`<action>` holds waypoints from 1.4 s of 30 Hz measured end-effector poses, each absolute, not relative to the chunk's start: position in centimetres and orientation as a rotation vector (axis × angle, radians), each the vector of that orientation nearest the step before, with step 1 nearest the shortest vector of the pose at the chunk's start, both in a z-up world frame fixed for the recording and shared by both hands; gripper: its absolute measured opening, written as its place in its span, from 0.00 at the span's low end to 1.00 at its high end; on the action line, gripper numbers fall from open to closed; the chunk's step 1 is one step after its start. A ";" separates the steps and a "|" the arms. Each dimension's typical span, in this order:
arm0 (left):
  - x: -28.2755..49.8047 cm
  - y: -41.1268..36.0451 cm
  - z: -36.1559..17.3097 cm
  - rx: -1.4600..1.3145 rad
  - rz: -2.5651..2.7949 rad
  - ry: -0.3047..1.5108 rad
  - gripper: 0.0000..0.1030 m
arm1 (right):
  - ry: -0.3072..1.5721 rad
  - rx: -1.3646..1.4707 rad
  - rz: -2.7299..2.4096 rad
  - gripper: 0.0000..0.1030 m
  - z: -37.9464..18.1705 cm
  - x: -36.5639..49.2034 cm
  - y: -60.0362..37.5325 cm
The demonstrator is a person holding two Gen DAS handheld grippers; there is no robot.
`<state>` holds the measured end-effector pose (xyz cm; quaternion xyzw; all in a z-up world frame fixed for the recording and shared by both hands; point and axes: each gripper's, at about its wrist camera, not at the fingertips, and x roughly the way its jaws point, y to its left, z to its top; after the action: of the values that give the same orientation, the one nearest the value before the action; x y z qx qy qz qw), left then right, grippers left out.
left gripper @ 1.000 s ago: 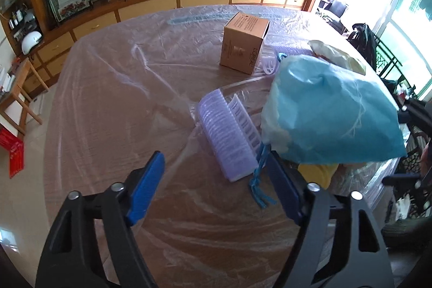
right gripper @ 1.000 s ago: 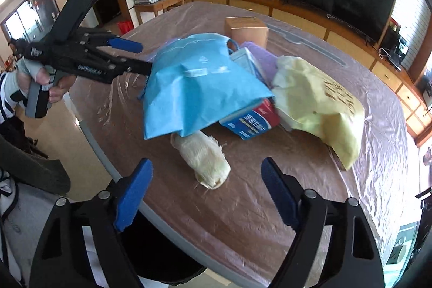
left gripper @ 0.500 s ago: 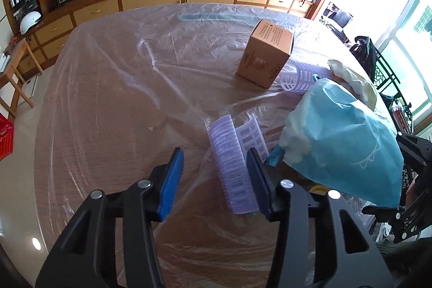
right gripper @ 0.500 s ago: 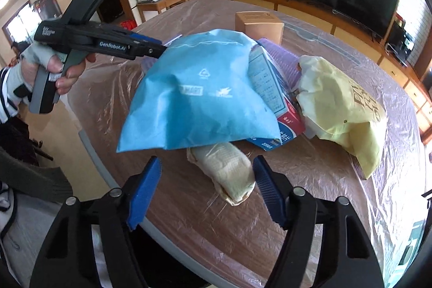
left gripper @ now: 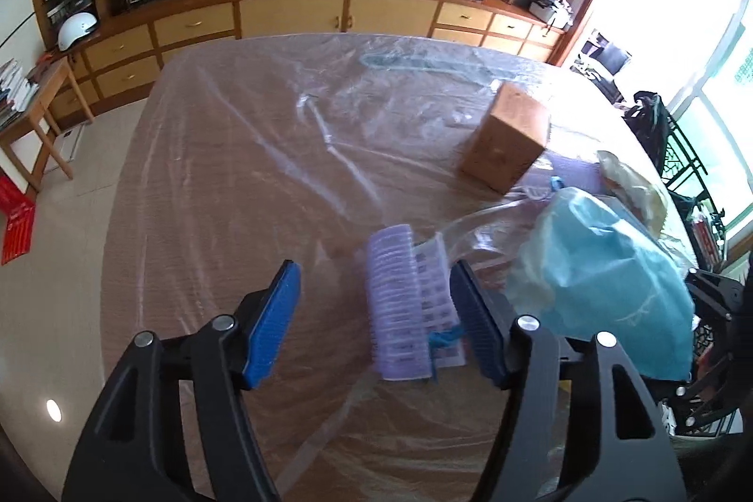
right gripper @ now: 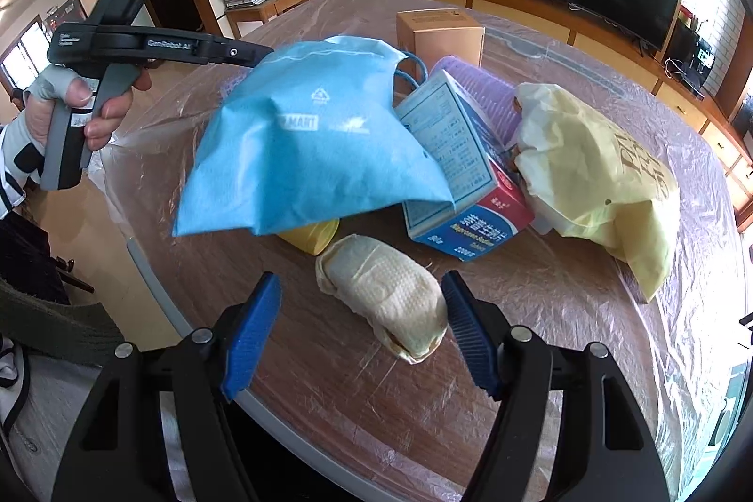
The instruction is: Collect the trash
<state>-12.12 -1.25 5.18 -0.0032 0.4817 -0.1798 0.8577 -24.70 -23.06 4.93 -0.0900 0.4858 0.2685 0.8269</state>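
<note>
My left gripper (left gripper: 376,314) is open, its jaws on either side of a lilac ridged plastic tray (left gripper: 397,304) with a blue bag handle (left gripper: 442,339) beside its right finger. The blue non-woven bag (left gripper: 607,281) hangs lifted off the table and also shows in the right wrist view (right gripper: 310,139). My right gripper (right gripper: 360,332) is open around a crumpled paper wad (right gripper: 386,295) on the table. A blue and white carton (right gripper: 461,168) and a yellow cup (right gripper: 308,236) lie under the bag.
A cardboard box (left gripper: 506,137) stands farther back on the plastic-covered round table (left gripper: 235,172). A pale yellow bag (right gripper: 602,172) lies right of the carton. The table edge (right gripper: 155,281) is close to my right gripper. A chair (left gripper: 659,125) stands beyond the table.
My left gripper has pulled back and its jaws have widened slightly since half a second ago. My right gripper has moved forward, so the paper wad now sits between its fingers.
</note>
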 end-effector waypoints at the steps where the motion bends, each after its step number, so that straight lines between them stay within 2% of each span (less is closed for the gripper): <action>1: -12.1 -1.7 5.2 -0.001 -0.383 1.014 0.65 | 1.031 -0.192 0.572 0.67 4.9 -24.6 -23.0; 8: -10.4 -3.6 3.5 0.040 -0.376 1.095 0.64 | 1.029 -0.191 0.580 0.67 4.8 -24.5 -22.7; 9: -10.2 -3.7 3.2 0.036 -0.378 1.106 0.60 | 1.030 -0.187 0.579 0.67 4.8 -24.4 -22.7; 10: -10.0 -3.9 2.9 0.037 -0.382 1.120 0.51 | 1.031 -0.185 0.577 0.67 4.7 -24.4 -22.6; 13: -10.0 -4.5 2.4 0.077 -0.383 1.123 0.42 | 1.031 -0.172 0.584 0.66 4.6 -24.3 -22.6; 15: -10.1 -4.5 2.5 0.065 -0.398 1.121 0.41 | 1.017 -0.170 0.589 0.49 4.7 -24.1 -22.5; 26: -10.6 -1.5 9.5 -0.168 -0.482 0.912 0.40 | 0.963 -0.052 0.577 0.49 7.0 -24.2 -25.5; 37: -11.2 -1.9 16.5 -0.318 -0.648 0.701 0.40 | 0.928 -0.001 0.512 0.49 8.2 -23.8 -27.0; 42: -11.1 -3.0 16.1 -0.226 -0.631 0.727 0.40 | 0.939 0.000 0.501 0.49 7.9 -23.9 -26.5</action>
<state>-11.06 -2.95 16.10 -0.1083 0.3489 -0.3027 0.8803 -23.94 -26.52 7.94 0.0000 0.4478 0.2388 0.8617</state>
